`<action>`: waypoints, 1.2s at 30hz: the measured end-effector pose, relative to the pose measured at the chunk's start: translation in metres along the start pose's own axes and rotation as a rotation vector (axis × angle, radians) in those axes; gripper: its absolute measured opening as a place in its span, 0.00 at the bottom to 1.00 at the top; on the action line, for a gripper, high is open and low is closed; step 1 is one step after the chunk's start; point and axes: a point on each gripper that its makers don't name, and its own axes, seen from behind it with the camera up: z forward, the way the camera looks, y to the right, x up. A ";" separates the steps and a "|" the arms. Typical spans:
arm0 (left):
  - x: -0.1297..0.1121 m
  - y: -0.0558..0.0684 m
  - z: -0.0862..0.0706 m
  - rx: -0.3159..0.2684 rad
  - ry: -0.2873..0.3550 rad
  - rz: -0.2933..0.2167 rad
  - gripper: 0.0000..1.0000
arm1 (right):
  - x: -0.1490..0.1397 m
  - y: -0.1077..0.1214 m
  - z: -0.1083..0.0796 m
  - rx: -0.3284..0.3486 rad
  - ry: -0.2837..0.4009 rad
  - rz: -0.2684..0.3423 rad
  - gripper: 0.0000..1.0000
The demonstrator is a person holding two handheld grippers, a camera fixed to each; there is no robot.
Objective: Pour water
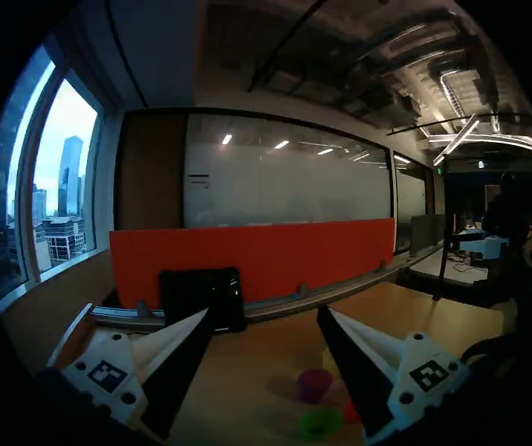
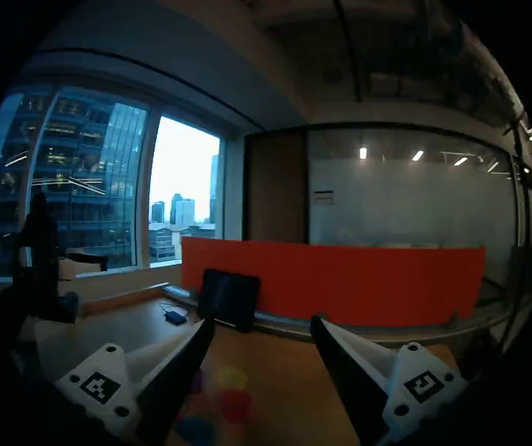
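1. Two grippers are in your hands, and both are released: the left gripper point(image 1: 263, 309) has its fingers spread wide with nothing between them, and the right gripper point(image 2: 262, 319) stands the same way, wide and holding nothing.
2. In the left gripper view, the fingers hang above a wooden table point(image 1: 266, 349). Three small cups stand on it, low in the picture and close to the right finger.
3. The purple cup point(image 1: 314, 384) is upright in the gap between the fingers. The green cup point(image 1: 319, 422) is just beside it, nearer to you. The red cup point(image 1: 350, 411) is partly hidden behind the right finger.
4. In the right gripper view, the cups sit low between the fingers, toward the left one. You see a yellow cup point(image 2: 230, 377), a red one just below it, and a blue cup point(image 2: 195, 430) at the bottom edge. A purple shape at the left finger is perhaps another cup; the light is too dim to be sure.
5. No gripper touches any cup.
6. Farther on the table a black screen point(image 1: 200, 296) leans upright before an orange partition point(image 1: 266, 253), and a window point(image 1: 58, 201) shows city towers on the left side
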 end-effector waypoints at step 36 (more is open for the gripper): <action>-0.110 0.047 0.001 -0.279 -0.191 0.055 1.00 | -0.097 -0.050 0.004 0.249 -0.236 -0.044 1.00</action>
